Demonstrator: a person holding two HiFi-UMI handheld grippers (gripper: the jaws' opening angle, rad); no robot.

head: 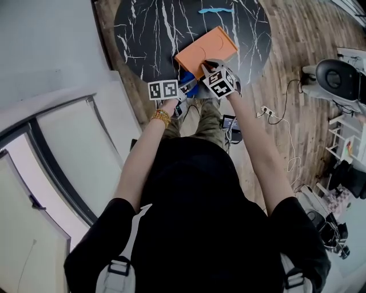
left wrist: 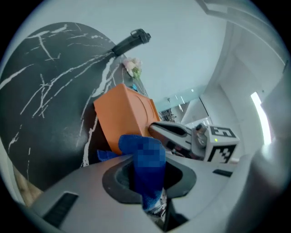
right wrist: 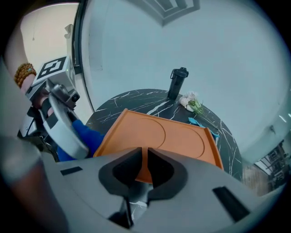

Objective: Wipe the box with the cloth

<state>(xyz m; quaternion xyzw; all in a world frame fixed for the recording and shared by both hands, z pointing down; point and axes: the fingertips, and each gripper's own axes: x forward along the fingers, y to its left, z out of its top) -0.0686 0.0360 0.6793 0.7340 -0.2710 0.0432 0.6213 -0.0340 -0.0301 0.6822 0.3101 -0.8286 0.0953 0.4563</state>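
An orange box [head: 205, 50] lies on the round black marble table [head: 143, 28], close to its near edge. In the right gripper view the box [right wrist: 173, 136] fills the middle, and my right gripper [right wrist: 145, 166] is shut on its near rim. In the head view my right gripper [head: 208, 64] sits at the box's near corner. My left gripper [left wrist: 148, 159] is shut on a blue cloth [left wrist: 142, 150], which stands bunched up out of the jaws just beside the box [left wrist: 122, 113]. The cloth [head: 186, 78] shows left of the right gripper, with my left gripper [head: 184, 87] at the table's edge.
A black bottle [right wrist: 177, 83] and a small sprig of flowers [right wrist: 191, 102] stand at the table's far side, with a light blue item [head: 216, 10] near them. A grey wall and a window frame run along the left. On the wooden floor to the right are cables, a power strip [head: 267, 111] and a black seat [head: 338, 78].
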